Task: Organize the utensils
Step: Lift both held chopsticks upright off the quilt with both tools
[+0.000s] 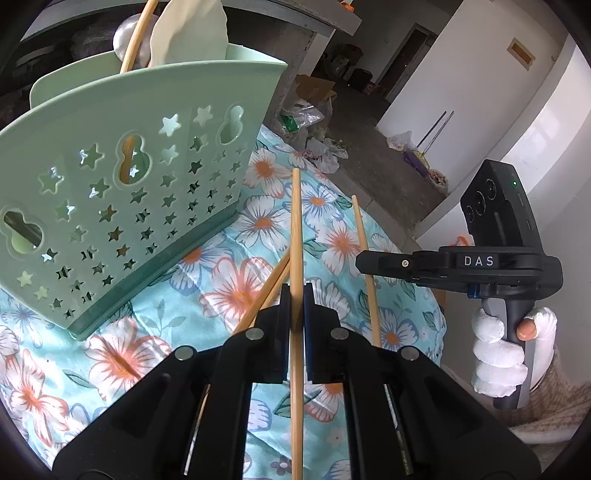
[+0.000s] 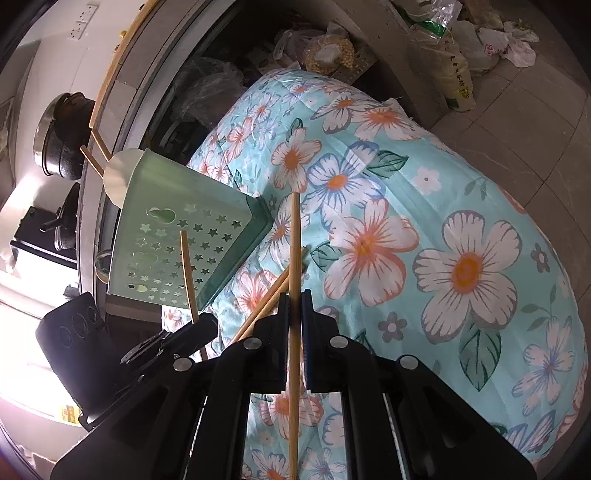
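In each gripper, thin pale bamboo chopstick, straight, unmarked

In the left wrist view, the chopstick clamped in the left gripper runs off the bottom edge, so its lower end is unseen. Upper left, the green utensil basket hides the lower parts of a bamboo stick and a pale spoon, both also cut by the top edge. In the right wrist view, the right gripper's chopstick likewise leaves the bottom edge.
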{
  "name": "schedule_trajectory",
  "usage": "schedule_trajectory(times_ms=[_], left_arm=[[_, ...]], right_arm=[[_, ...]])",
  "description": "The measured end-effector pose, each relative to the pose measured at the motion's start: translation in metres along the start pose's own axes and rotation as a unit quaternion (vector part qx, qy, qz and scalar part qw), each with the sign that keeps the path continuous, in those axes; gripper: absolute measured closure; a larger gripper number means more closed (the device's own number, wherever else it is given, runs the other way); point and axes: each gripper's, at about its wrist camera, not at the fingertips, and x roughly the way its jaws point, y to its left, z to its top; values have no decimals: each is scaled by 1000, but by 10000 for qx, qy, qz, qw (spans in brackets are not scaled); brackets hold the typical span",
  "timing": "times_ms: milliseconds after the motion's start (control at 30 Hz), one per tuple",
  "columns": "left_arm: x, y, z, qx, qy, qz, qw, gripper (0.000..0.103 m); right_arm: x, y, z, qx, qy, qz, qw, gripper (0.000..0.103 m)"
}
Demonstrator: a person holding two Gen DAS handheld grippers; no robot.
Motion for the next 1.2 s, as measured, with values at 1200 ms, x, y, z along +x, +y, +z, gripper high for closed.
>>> schedule_trajectory(times_ms=[1200], left_arm=[[-32,6,8,-144,-390,-156,9990,97]], right_arm=[[-22,29,0,-488,-282,573,9968,96]])
